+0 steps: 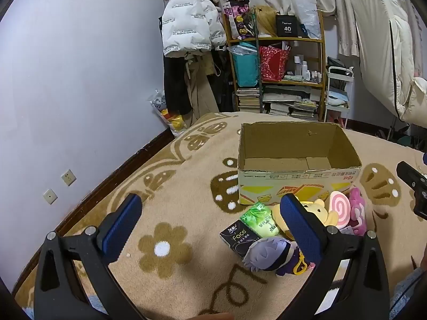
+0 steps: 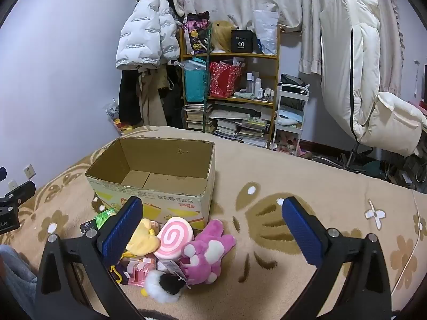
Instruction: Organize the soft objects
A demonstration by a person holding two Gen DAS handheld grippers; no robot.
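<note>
Two hand-held grippers, both with jaws spread wide, nothing between the blue pads, both angled down over a bed covered by a beige blanket (image 1: 186, 176) with brown flower print.

Left hand-held gripper (image 1: 210, 229) hangs above bare blanket, left of the pile. Right hand-held gripper (image 2: 213, 229) hangs over the pile's right edge, and its right finger is over bare blanket.

Cardboard box (image 1: 299, 160) sits open-topped on the bed, nothing visible inside. Soft objects lie in a heap just in front of its printed front wall, outside it.

Left view only:
- green tissue pack (image 1: 260, 217) and black tissue pack (image 1: 236, 240), side by side and touching, at the heap's left end
- grey-haired plush doll (image 1: 269, 253) in dark clothes, lying touching the black pack
- right gripper's black body at the frame's right edge

Right view only:
- pink plush animal (image 2: 206, 253) shown in full, at the heap's right end
- white-and-black fluffy item (image 2: 165, 286) nearest the camera
- small pink packet (image 2: 140, 270) beside it
- left gripper's body at the left edge, plus a grey sleeve lower left

Both views:
- pink swirl lollipop plush (image 2: 174, 237), between yellow plush (image 2: 142, 240) and pink animal
- in the left view the yellow plush is half hidden behind the gripper's right finger, and the pink animal shows only as a sliver
- in the right view the tissue packs peek out behind the left finger

Bookshelf (image 2: 229, 93) and hanging white jacket (image 2: 146, 37) stand behind the bed.
</note>
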